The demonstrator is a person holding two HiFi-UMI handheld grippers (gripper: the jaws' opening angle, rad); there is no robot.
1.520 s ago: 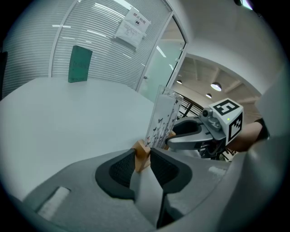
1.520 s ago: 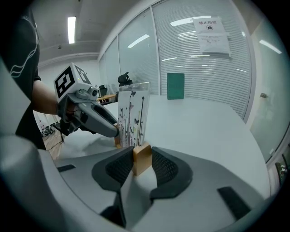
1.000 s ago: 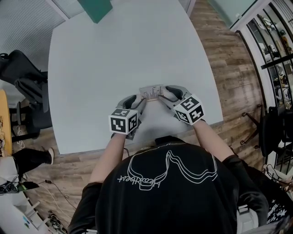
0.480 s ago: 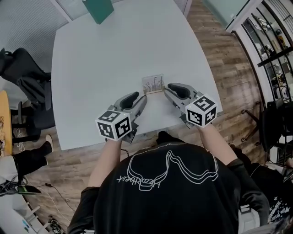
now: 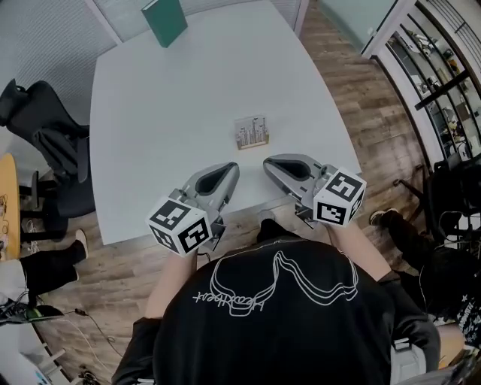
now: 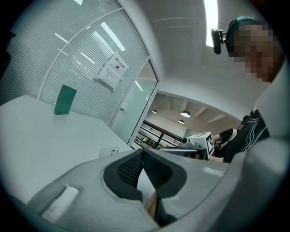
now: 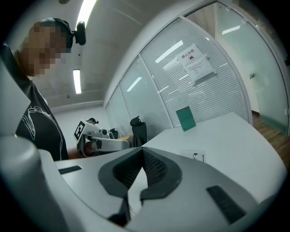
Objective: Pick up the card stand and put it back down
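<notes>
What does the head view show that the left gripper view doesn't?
Only the head view: the wooden floor, the black chair and the left gripper seen from above. Only the left gripper view: the paper sign on the glass wall, the ceiling lamps, and its own jaws shut on nothing, having just closed. Both: the white table, the green board at its far end, the card stand standing alone, and the right gripper, whose jaws have just closed too.

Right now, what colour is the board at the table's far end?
The board is green; head view shows it best.
</notes>
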